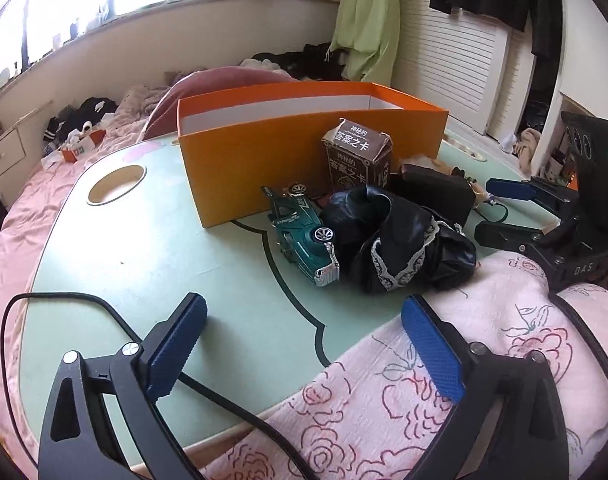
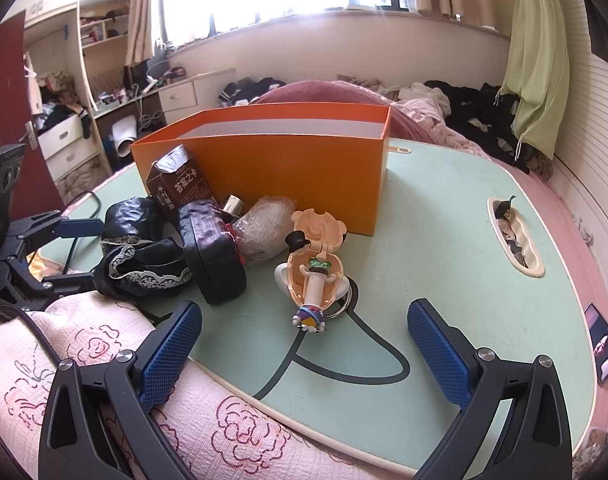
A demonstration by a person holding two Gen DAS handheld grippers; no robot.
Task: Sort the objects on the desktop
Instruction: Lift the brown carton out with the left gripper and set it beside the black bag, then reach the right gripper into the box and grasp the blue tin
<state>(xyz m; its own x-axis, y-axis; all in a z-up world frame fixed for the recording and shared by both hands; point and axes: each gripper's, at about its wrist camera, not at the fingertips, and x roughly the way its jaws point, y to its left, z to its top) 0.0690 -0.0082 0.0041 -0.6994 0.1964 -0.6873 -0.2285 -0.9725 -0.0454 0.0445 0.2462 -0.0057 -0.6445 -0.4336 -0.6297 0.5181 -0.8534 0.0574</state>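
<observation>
Hovering low over the green worktop point(image 1: 136, 240), your left claw point(image 1: 304, 344) is spread wide with nothing between its blue pads point(image 1: 176, 352). Your right claw point(image 2: 304, 352) is just as wide and just as empty, poised at the near edge. Straight ahead of it lies the opened toy capsule point(image 2: 314, 264) with a little figure inside, just in front of the orange box point(image 2: 280, 176). Left of that, the clutter is bunched together: the black case point(image 2: 214, 256), a wrapped bundle point(image 2: 264, 228), the black lace cloth point(image 1: 400, 248) and the brown card box point(image 1: 358, 156) leaning at the orange box. The teal car point(image 1: 304, 236) sits beside the cloth, touching it, at the box's near corner. A pink quilt point(image 1: 404, 408) covers your lap.
</observation>
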